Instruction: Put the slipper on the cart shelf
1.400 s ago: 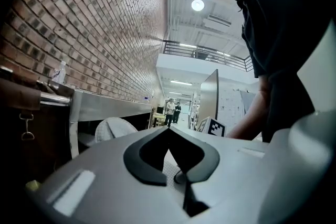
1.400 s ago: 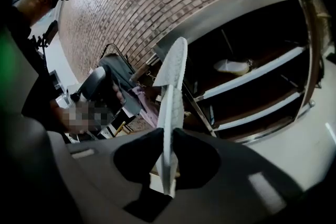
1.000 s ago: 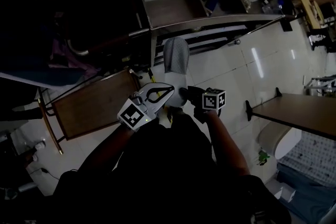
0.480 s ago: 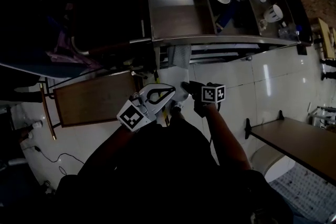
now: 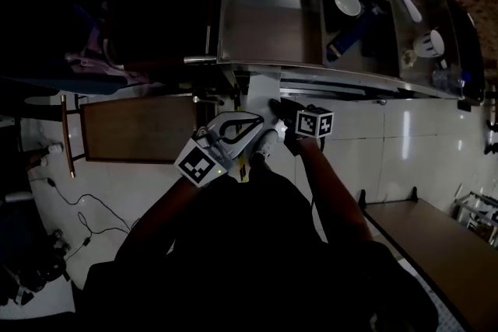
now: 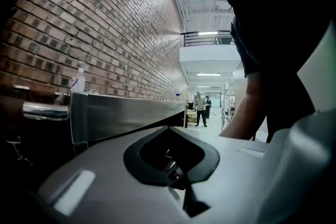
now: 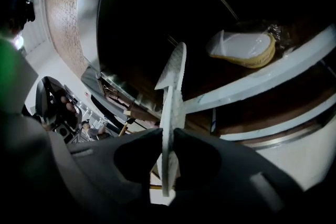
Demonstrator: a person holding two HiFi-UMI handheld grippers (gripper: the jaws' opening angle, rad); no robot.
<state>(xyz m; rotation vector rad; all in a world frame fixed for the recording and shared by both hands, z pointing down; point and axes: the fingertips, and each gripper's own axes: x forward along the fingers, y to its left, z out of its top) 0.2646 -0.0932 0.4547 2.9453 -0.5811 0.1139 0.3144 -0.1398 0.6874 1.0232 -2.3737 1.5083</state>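
A: Your right hand-held gripper (image 7: 168,136) is pinching the thin, flat white slipper (image 7: 173,92) by its edge. The dark pads are closed on it from both sides, and it stands edge-on, rising out of the jaws.

B: Yes, and you have that slipper in front of the stainless-steel cart (image 5: 268,27), down at its lower level. In your head view its far end goes in under the edge of the cart's top.

A: In your right gripper view it points into the dark space above the pale shelf rail (image 7: 262,78). Whether it touches the shelf, I cannot tell you.

B: You can see a second white slipper with a tan-edged sole (image 7: 242,50) lying in there, to the right of yours and apart from it.

A: Your left hand-held gripper (image 5: 257,122) is pressed together at the tips with nothing in it, just left of your right one.
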